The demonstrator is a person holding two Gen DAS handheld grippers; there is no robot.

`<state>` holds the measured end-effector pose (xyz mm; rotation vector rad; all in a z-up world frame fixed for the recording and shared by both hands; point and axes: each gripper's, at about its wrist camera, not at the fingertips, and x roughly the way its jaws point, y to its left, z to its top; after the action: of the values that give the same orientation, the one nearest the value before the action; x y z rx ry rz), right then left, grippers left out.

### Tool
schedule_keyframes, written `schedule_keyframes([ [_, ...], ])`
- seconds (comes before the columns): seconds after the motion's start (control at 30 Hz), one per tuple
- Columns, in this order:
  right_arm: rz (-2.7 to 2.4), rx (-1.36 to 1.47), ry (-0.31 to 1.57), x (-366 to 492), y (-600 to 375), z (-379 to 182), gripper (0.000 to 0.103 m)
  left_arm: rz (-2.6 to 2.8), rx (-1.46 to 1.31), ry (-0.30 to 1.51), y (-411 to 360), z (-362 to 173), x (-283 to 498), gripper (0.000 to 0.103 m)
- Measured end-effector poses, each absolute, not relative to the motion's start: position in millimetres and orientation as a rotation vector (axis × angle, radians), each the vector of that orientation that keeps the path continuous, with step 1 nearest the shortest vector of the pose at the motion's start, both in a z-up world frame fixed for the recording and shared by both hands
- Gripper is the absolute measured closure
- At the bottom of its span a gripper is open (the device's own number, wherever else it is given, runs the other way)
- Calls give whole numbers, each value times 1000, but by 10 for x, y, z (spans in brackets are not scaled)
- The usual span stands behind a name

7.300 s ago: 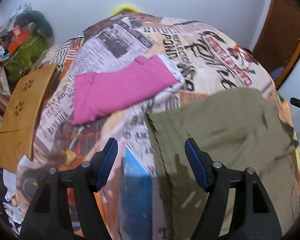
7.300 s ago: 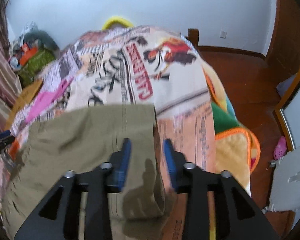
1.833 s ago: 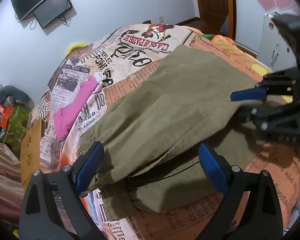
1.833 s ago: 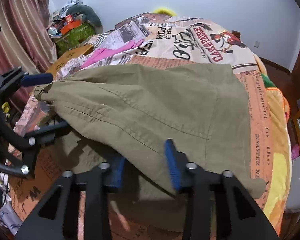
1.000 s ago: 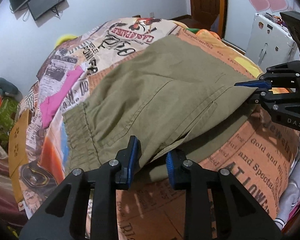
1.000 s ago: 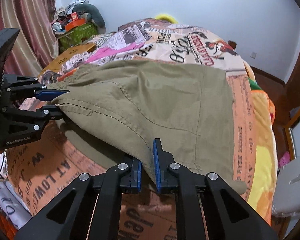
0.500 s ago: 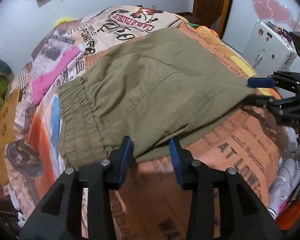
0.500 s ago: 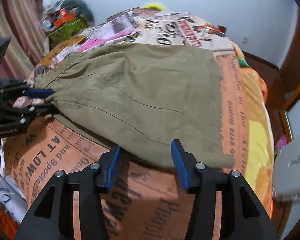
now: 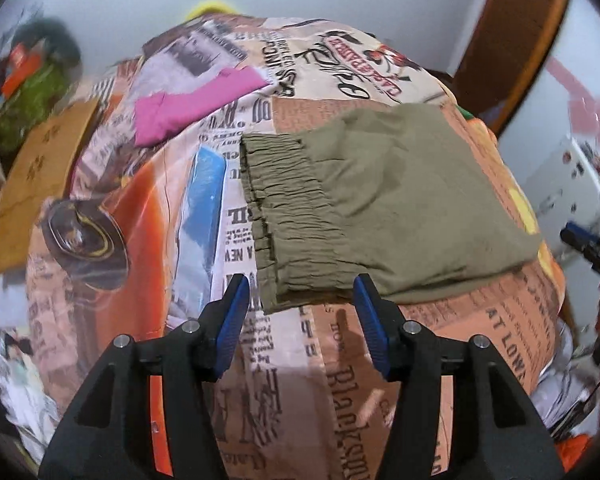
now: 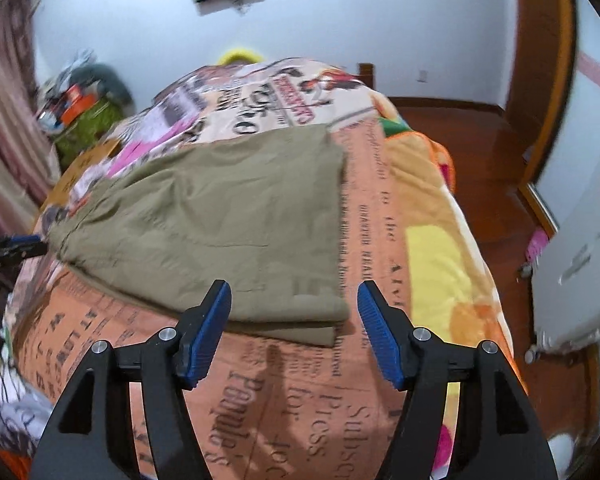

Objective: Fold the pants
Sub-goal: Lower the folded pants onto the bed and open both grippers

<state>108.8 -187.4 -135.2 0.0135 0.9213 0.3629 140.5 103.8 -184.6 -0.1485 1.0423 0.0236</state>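
Observation:
The olive green pants (image 9: 384, 196) lie folded flat on the newspaper-print bedspread (image 9: 340, 380). Their gathered elastic waistband (image 9: 284, 220) faces my left gripper. My left gripper (image 9: 300, 320) is open and empty, just short of the waistband's near corner. In the right wrist view the pants (image 10: 220, 224) show their folded layered end nearest me. My right gripper (image 10: 294, 328) is open and empty, just short of that near edge. The left gripper's blue tip (image 10: 16, 246) shows at the far left there; the right gripper's tip (image 9: 588, 244) shows at the right edge of the left wrist view.
A folded pink garment (image 9: 192, 104) lies further back on the bed. A tan cardboard sheet (image 9: 40, 176) and a green pile of clutter (image 9: 32, 92) sit off the left side. A white cabinet (image 10: 580, 264) and wooden floor (image 10: 480, 152) lie to the right.
Both grippers let go of the pants' edge, opened wide and drew back. The pants dropped from a lifted fold to lie flat in a compact folded stack.

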Motion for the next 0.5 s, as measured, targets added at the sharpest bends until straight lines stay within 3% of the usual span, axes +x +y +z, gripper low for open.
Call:
schedule_keyframes([
  [0.37, 320, 209, 1015, 1276, -2027, -1740, 42, 5, -218, 1081, 972, -2101, 1587, 48],
  [0.4, 326, 217, 1026, 1296, -2002, -1782, 44, 18, -206, 1071, 960, -2103, 1581, 48],
  [0.5, 321, 177, 1069, 1313, -1934, -1920, 65, 42, -154, 1040, 917, -2081, 1547, 52],
])
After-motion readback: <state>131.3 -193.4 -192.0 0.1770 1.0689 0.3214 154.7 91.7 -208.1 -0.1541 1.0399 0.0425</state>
